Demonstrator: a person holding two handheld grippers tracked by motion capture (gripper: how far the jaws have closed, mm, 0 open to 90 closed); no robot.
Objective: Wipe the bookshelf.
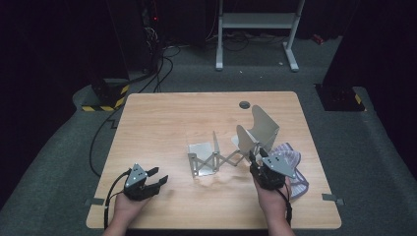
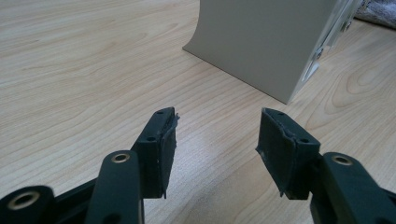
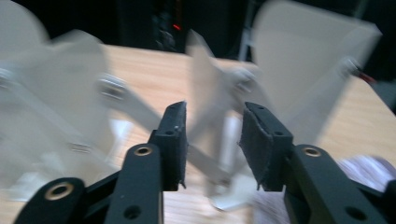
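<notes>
A metal folding rack point(image 1: 231, 158) with upright plates joined by a scissor linkage stands mid-table. My right gripper point(image 1: 258, 156) is at its right end, just in front of a plate point(image 1: 246, 140). In the blurred right gripper view the jaws point(image 3: 212, 116) stand apart, with a thin plate edge point(image 3: 205, 88) in line with the gap; no pad presses on it. My left gripper point(image 1: 160, 175) rests open near the front left, nothing between its jaws point(image 2: 217, 126), and faces the rack's left plate point(image 2: 261, 42).
A striped cloth point(image 1: 300, 184) lies under and right of the right hand, near the table's point(image 1: 162, 123) right edge. A round cable hole point(image 1: 244, 104) sits at the back. Beyond the table are a white desk frame point(image 1: 255, 19) and hazard-striped stand bases point(image 1: 105, 101).
</notes>
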